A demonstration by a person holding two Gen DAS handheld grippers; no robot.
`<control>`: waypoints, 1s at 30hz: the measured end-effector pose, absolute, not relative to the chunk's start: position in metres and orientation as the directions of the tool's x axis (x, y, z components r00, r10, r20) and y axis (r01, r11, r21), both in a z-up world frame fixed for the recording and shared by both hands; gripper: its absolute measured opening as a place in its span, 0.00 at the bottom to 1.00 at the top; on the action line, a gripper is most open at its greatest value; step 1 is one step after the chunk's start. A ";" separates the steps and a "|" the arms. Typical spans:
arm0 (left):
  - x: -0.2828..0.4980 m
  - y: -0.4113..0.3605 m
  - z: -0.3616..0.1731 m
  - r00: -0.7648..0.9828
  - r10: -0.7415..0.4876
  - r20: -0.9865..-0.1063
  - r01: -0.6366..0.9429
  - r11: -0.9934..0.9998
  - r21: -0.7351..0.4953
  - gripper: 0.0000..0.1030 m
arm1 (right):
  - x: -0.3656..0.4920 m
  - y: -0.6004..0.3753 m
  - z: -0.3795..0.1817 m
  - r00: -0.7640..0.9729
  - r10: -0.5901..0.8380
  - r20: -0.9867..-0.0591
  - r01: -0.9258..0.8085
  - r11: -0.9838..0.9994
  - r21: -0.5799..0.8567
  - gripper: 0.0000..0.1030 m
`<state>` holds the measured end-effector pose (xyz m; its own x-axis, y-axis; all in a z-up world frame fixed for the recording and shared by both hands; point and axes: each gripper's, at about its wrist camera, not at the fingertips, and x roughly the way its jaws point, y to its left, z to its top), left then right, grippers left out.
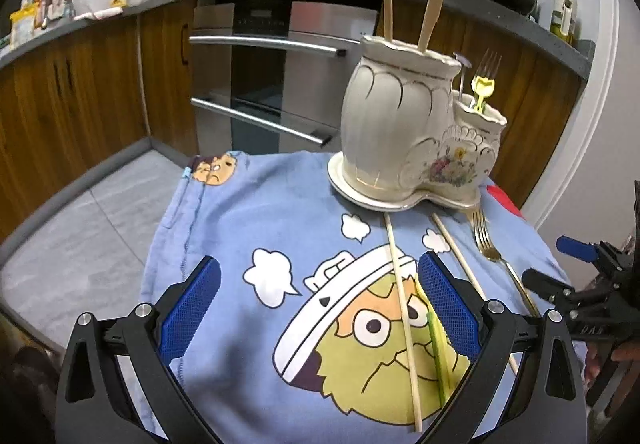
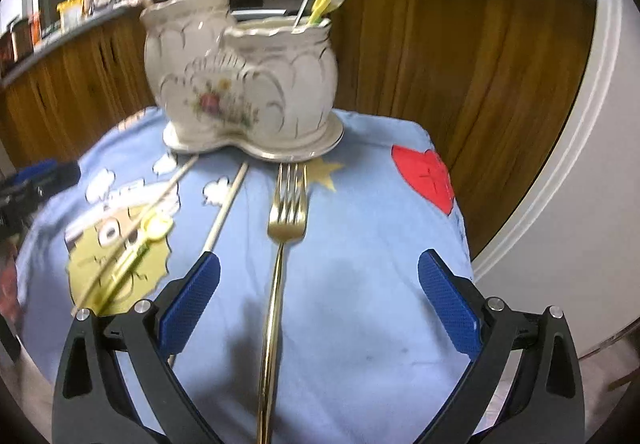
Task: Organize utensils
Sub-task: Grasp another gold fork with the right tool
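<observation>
Left gripper (image 1: 319,308) at bottom centre of its view, blue pads (image 1: 192,308) spread wide, holding nothing. Between them, over the cartoon print of the blue cloth (image 1: 224,211): a long wooden chopstick (image 1: 403,308) running from the holder's base down to the lower middle, and a yellow-green utensil (image 1: 437,352) lying just inside the right pad. Further right, a second chopstick (image 1: 460,260), then a gold fork (image 1: 486,244), tines toward the holder. Above, right of centre, a cream ceramic two-pot utensil holder (image 1: 400,131) with gilt lines and a flower motif; two wooden sticks (image 1: 430,17) upright in the tall pot, a fork and a yellow piece in the low pot. Behind, upper centre, an oven front (image 1: 264,63) with steel handles; yellow-labelled bottles on the counter at upper left, labels too small to read.

Right gripper (image 2: 319,308) at bottom centre of its own view, likewise released, pads apart. Gold fork (image 2: 286,219) lying lengthwise between them, handle passing nearer the left pad, touching neither. Chopstick (image 2: 228,203) just left, holder (image 2: 240,83) blurred at upper centre, red patch (image 2: 428,175) on the cloth at right. No legible writing anywhere.
</observation>
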<state>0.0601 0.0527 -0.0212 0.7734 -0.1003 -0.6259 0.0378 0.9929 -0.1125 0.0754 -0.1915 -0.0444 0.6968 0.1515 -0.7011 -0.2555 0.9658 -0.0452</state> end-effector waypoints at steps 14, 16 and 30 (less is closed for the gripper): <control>0.062 0.045 -0.022 0.764 -0.114 -0.635 0.064 0.993 -0.101 0.95 | 0.089 -0.172 -0.059 0.583 0.166 -0.795 -0.334 0.941 -0.048 0.30; 0.062 0.045 -0.022 0.763 -0.117 -0.636 0.069 0.993 -0.100 0.95 | 0.093 -0.172 -0.059 0.570 0.179 -0.802 -0.340 0.940 -0.032 0.26; 0.063 0.016 -0.033 0.714 -0.132 -0.688 0.162 0.987 -0.021 0.91 | 0.091 -0.185 -0.057 0.626 0.311 -0.715 -0.366 0.927 0.082 0.05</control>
<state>0.0630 0.0159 -0.0331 0.7138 -0.1319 -0.6878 0.1623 0.9865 -0.0208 0.0907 -0.1846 -0.0572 0.6263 0.3107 -0.7150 -0.3665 0.9268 0.0818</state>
